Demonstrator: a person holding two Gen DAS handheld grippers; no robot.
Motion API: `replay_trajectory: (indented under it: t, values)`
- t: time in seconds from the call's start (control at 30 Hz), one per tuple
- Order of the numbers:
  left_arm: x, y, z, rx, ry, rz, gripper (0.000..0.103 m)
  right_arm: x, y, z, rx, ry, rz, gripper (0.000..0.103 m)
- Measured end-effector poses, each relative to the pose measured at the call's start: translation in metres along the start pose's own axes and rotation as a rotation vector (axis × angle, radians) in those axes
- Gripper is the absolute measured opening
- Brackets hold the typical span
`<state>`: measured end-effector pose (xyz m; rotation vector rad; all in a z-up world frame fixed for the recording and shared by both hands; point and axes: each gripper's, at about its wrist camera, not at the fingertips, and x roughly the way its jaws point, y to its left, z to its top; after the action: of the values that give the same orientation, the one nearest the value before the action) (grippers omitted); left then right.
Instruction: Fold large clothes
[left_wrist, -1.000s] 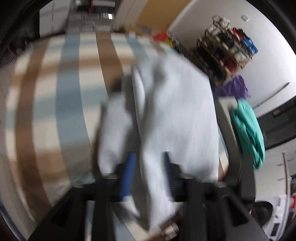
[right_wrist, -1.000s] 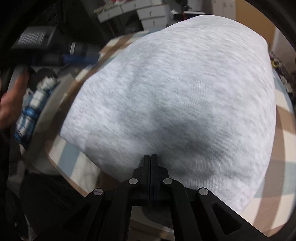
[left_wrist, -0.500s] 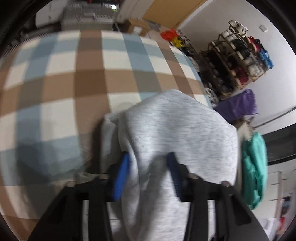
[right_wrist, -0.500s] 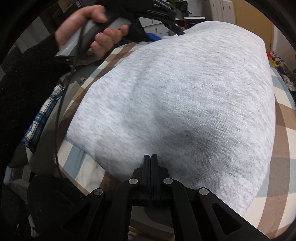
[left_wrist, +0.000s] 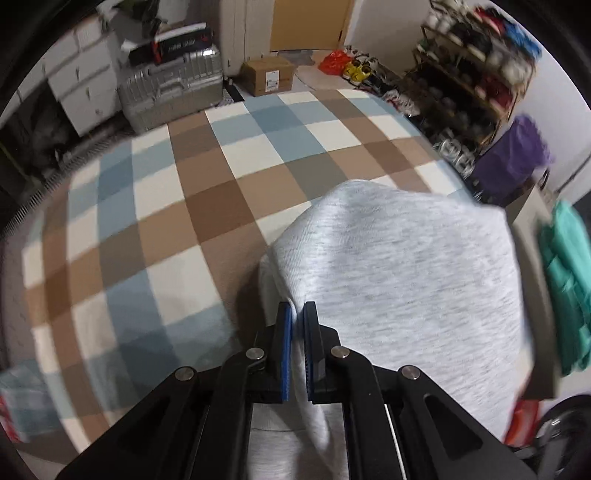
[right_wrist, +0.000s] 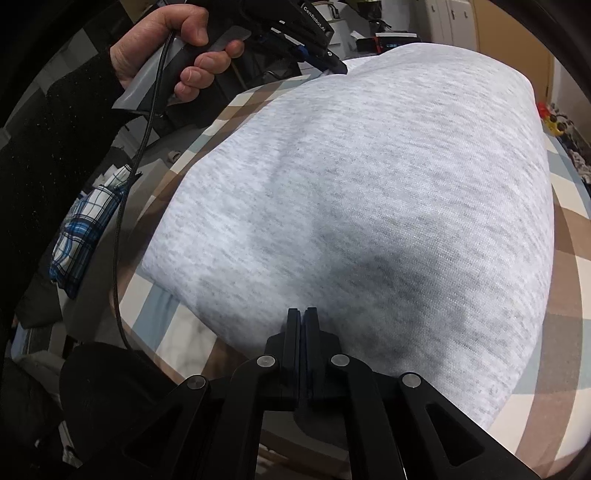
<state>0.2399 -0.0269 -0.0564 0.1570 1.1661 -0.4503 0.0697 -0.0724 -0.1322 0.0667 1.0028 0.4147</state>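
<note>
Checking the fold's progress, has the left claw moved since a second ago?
Yes. The left claw has slid leftward across the checked blanket to the grey garment's left edge, its jaws closing onto a fabric fold there.

Looking like somebody's lived-in home: shoe rack overflowing, suitcase sitting by a white dresser.

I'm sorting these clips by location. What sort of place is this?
Most likely a lived-in home, perhaps an entryway or storage room: a shoe rack, a silver suitcase and a cardboard box stand around the checked cloth.
</note>
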Motion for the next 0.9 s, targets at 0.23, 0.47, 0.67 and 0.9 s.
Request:
replay_trajectory:
  t: [0.23, 0.47, 0.67, 0.9]
  values:
    - [0.018, 0.003, -0.01, 0.064, 0.043, 0.231, 0.0, -0.002, -0.009, 0.0, 0.048, -0.001, 0.047, 0.002]
    - [-0.06, -0.008, -0.048, -0.028, -0.107, -0.056, 0.0, -0.009, -0.023, 0.0, 0.111, -0.011, 0.12, 0.002]
    - [-0.039, -0.043, -0.102, -0.064, 0.023, -0.306, 0.0, -0.018, -0.051, -0.001, 0.214, -0.037, 0.251, 0.0]
    - [-0.001, -0.028, -0.142, -0.185, 0.005, -0.258, 0.0, -0.024, -0.08, -0.006, 0.363, -0.051, 0.412, 0.002]
